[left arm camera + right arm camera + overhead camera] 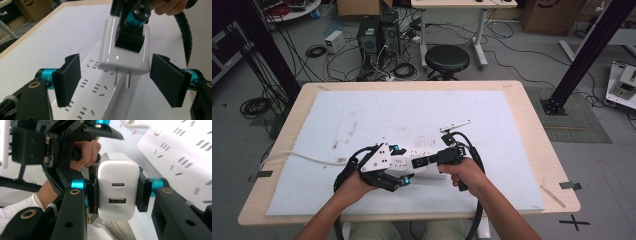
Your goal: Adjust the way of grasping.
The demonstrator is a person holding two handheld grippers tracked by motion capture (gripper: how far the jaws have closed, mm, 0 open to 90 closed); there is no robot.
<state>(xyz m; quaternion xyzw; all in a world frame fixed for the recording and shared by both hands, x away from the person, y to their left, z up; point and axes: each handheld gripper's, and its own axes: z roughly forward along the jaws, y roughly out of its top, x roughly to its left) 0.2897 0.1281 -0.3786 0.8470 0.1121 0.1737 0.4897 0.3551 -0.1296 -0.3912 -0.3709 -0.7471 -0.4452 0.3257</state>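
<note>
A white USB charger [117,186] with two ports is clamped between the pads of my right gripper [117,193]. Seen in the left gripper view, the charger [122,47] hangs prongs-down just above a white power strip [100,92], its two metal prongs near a row of sockets. My left gripper [116,80] is open, one pad [67,80] standing on each side of the charger with a gap to it. From above, the left gripper [402,167] and the right gripper [418,162] meet tip to tip near the table's front middle. The power strip [180,145] lies under them.
A white mat [362,115] covers most of the wooden table [532,125]. The strip's white cord [302,157] runs off to the left edge. Beyond the table stand a black stool [447,60], computer boxes [377,32] and tangled floor cables.
</note>
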